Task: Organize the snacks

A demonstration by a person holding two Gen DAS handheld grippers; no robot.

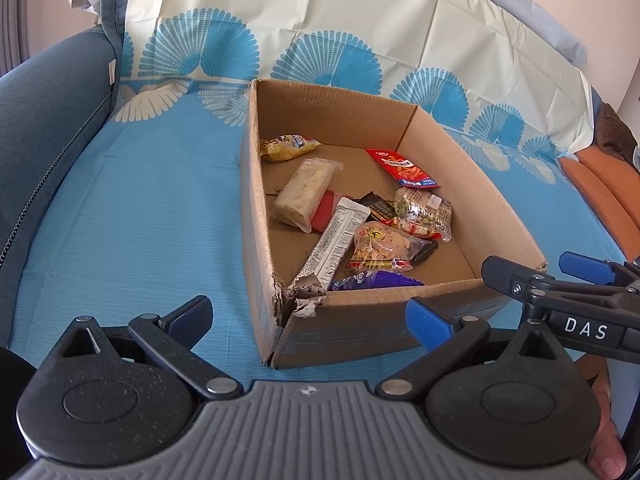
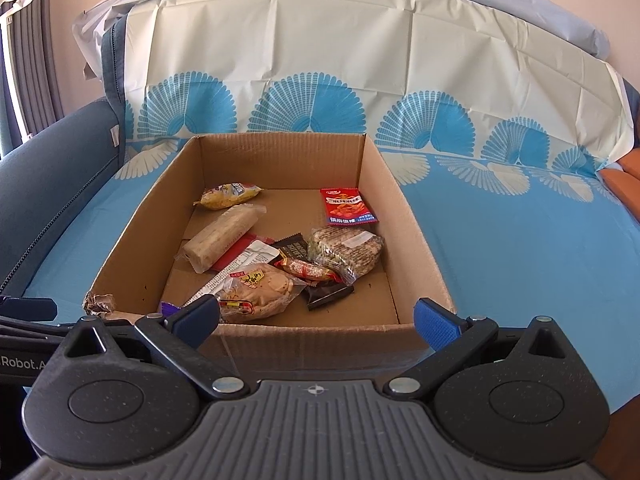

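- Facing the cardboard box [image 2: 280, 168] head-on, right gripper [image 2: 316, 320] has its jaws spread wide, nothing between them; the near wall of the box sits just ahead of the fingertips and spans most of the gap
- Left gripper [image 1: 310, 322] also spread wide and empty, aimed at the torn near corner [image 1: 298, 300] of the box [image 1: 256, 208]; that corner lies between its fingers, just ahead
- Right gripper shows in the left view as a dark linkage with a blue pad [image 1: 586, 268], just off the box's near right corner
- Blue patterned cloth [image 2: 520, 248] lies bare to the right of the right gripper's box wall and to the left of the left gripper's; dark blue cushion [image 1: 48, 152] bounds the far left
- Box walls stand upright, top open; back half of the floor mostly bare
- Contents, from the right gripper: yellow packet [image 2: 228, 195] far left; pale wafer bar [image 2: 222, 238] nearer, angled; red sachet [image 2: 346, 206] far, slightly right of centre
- Mid pile: seeded cracker pack [image 2: 348, 250], dark wrapper [image 2: 294, 250] and red-gold candy [image 2: 308, 270] overlapping; clear cracker bag [image 2: 260, 290] nearest, beside the left finger
- White strip packet [image 1: 336, 240] leans toward the torn corner; purple wrapper [image 1: 372, 280] lies against the near wall
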